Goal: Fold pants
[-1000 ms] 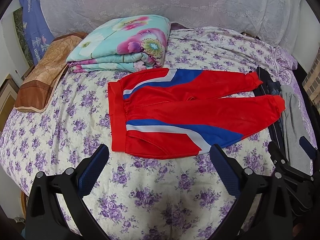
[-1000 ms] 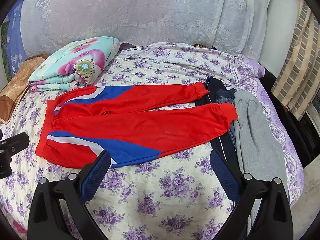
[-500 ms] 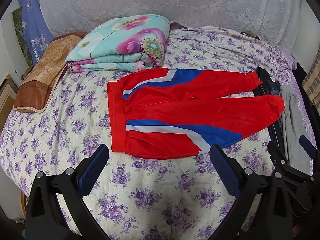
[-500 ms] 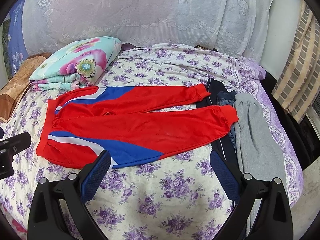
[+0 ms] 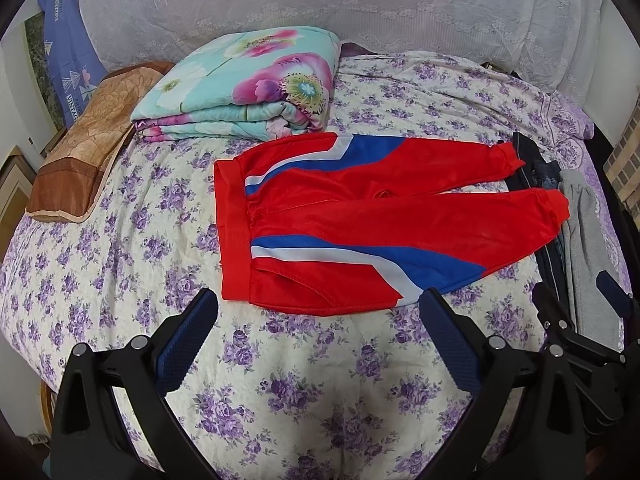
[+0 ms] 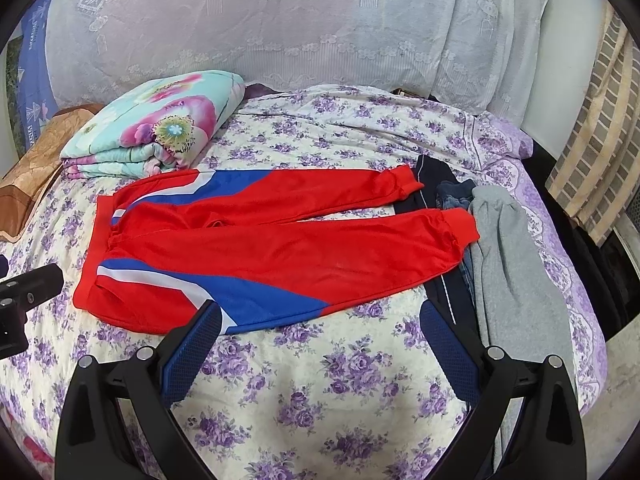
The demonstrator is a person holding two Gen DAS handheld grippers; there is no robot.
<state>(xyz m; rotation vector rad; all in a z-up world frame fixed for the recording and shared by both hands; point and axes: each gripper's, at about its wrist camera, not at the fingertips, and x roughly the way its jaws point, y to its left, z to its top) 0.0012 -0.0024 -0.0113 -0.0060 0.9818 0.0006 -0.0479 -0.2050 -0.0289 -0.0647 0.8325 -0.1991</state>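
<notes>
Red pants [image 5: 360, 220] with blue and white side stripes lie flat on the flowered bedspread, waistband to the left, both legs stretched right. The right wrist view shows the same pants [image 6: 280, 240] from nearer the cuffs. My left gripper [image 5: 320, 312] hovers open just in front of the near hip edge, nothing between its fingers. My right gripper [image 6: 320, 328] is open too, its left fingertip over the near leg's blue stripe, empty. The right gripper's tip [image 5: 576, 320] shows at the left view's right edge.
A folded floral quilt [image 5: 244, 88] lies behind the waistband, a brown pillow [image 5: 84, 140] left of it. Grey pants [image 6: 516, 264] and dark garments [image 6: 440, 240] lie by the cuffs at the right. A lace-covered headboard [image 6: 280, 32] backs the bed; the bed edge drops off at right.
The right wrist view has shifted slightly, with the pants a little lower and nearer its fingers. The left view is almost unchanged. The pants have not moved.
</notes>
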